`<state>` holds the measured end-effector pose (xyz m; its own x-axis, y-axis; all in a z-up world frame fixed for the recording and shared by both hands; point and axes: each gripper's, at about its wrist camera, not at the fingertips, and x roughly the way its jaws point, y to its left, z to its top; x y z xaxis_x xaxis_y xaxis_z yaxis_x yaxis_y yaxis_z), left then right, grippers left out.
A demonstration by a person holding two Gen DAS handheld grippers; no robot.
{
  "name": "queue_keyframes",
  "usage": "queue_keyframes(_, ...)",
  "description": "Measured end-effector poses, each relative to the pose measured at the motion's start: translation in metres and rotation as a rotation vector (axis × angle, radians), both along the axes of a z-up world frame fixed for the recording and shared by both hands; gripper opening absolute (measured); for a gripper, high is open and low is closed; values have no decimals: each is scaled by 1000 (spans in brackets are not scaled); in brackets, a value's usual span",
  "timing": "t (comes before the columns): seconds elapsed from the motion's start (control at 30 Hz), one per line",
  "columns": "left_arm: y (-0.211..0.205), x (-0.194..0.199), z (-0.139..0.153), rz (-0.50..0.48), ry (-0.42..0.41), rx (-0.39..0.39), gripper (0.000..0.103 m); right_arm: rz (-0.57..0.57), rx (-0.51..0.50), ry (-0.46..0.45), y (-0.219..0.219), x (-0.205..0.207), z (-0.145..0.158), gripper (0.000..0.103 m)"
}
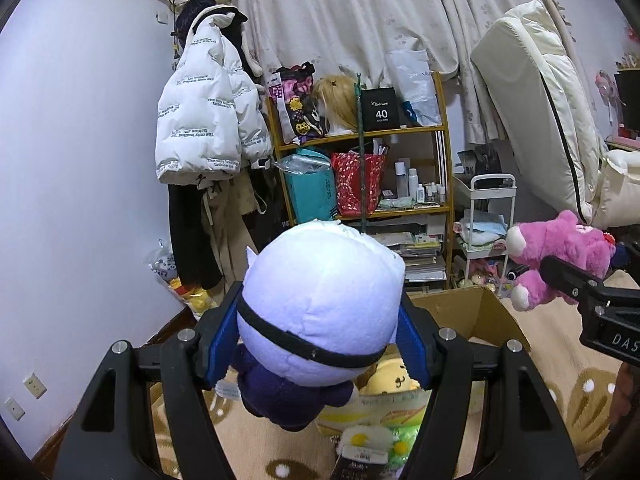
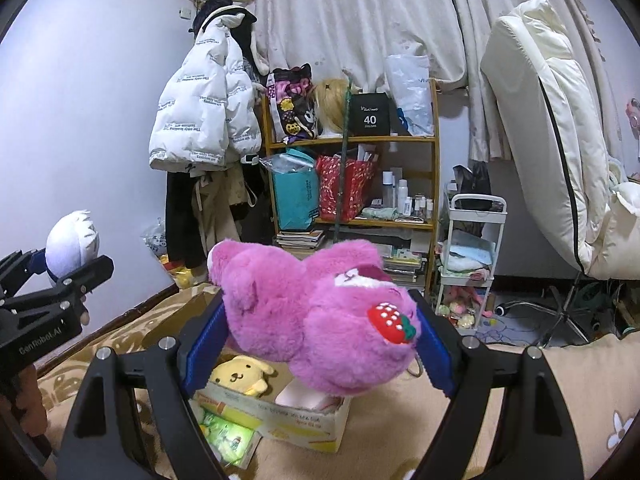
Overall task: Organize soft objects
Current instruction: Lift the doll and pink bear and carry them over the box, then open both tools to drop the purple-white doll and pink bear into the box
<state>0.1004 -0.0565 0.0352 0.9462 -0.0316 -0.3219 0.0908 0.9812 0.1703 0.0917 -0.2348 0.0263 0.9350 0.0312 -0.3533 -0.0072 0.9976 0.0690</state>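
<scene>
My left gripper (image 1: 316, 344) is shut on a white-headed plush doll (image 1: 320, 304) with a black band and dark blue body, held above the cardboard box (image 1: 488, 312). My right gripper (image 2: 320, 344) is shut on a pink plush bear (image 2: 320, 312) with a strawberry patch, also over the box (image 2: 280, 416). A yellow plush dog (image 2: 240, 374) lies inside the box. In the left wrist view the pink bear (image 1: 560, 252) and the right gripper show at the right edge. At the left edge of the right wrist view are the white-headed doll (image 2: 72, 240) and the left gripper.
A green packet (image 2: 226, 434) lies on the patterned rug (image 2: 520, 400) by the box. Behind stand a wooden shelf (image 2: 352, 140) full of bags and bottles, a white cart (image 2: 472, 248), hanging coats (image 2: 204, 120), a cream mattress (image 2: 552, 128) leaning on curtains, and a chair base (image 2: 552, 312).
</scene>
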Motion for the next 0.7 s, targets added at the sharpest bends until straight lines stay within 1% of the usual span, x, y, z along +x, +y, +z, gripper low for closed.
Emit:
queue_keyframes(0.17,-6,17,-7,-10,1,4,68,-2,4,12,-5,13,-4,89)
queue_keyframes(0.27,-6,24,-16,-8,19,-11,68,-3,8,17,-8,19,-9,89)
queue_keyframes(0.47,-6,37,-31,-5,51,-13,68,5,13,41,-11,33,-19,89)
queue_keyframes(0.6,-2,43,-39,-10,82,-52,68,7,23,61,-14,39,-27,89)
queue_keyframes(0.7,-3,47,-48,-15,105,-44,68,9,37,77,-16,43,-33,89)
